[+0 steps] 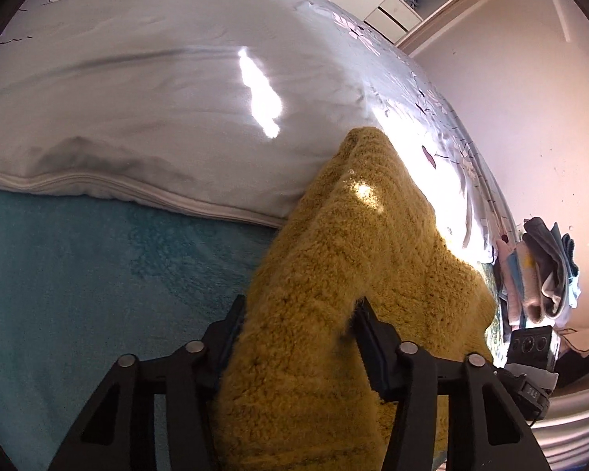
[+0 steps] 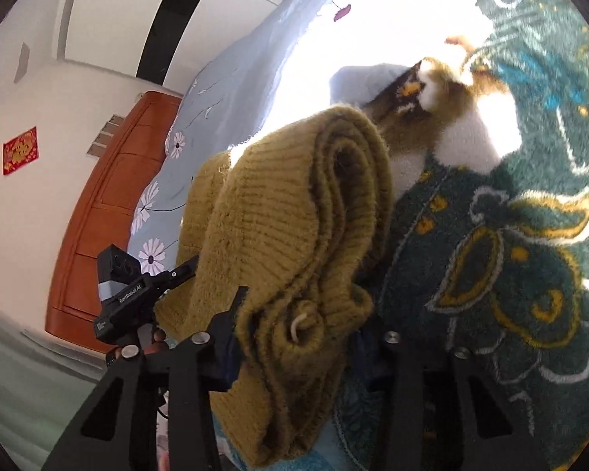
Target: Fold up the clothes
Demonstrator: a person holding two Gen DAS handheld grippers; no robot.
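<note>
A mustard-yellow knitted sweater [image 1: 353, 235] lies in a long folded band across the bed, reaching from my fingers toward the white duvet. My left gripper [image 1: 300, 325] is shut on its near end, a black finger pressing in on each side. In the right wrist view the same sweater [image 2: 278, 204] shows as several rolled layers, ribbed hem uppermost. My right gripper [image 2: 298, 325] is shut on that bunched end; its right finger is mostly hidden behind the knit. The left gripper's body [image 2: 125, 286] shows just to the left, with a hand under it.
A teal blanket [image 1: 78, 274] and a white duvet [image 1: 137, 98] cover the bed to the left. Folded clothes [image 1: 542, 274] are stacked at the bed's far right edge. A dark green patterned fleece [image 2: 510, 235] and a brown-and-white garment [image 2: 443, 110] lie beside the sweater. A wooden cabinet [image 2: 98, 216] stands by the wall.
</note>
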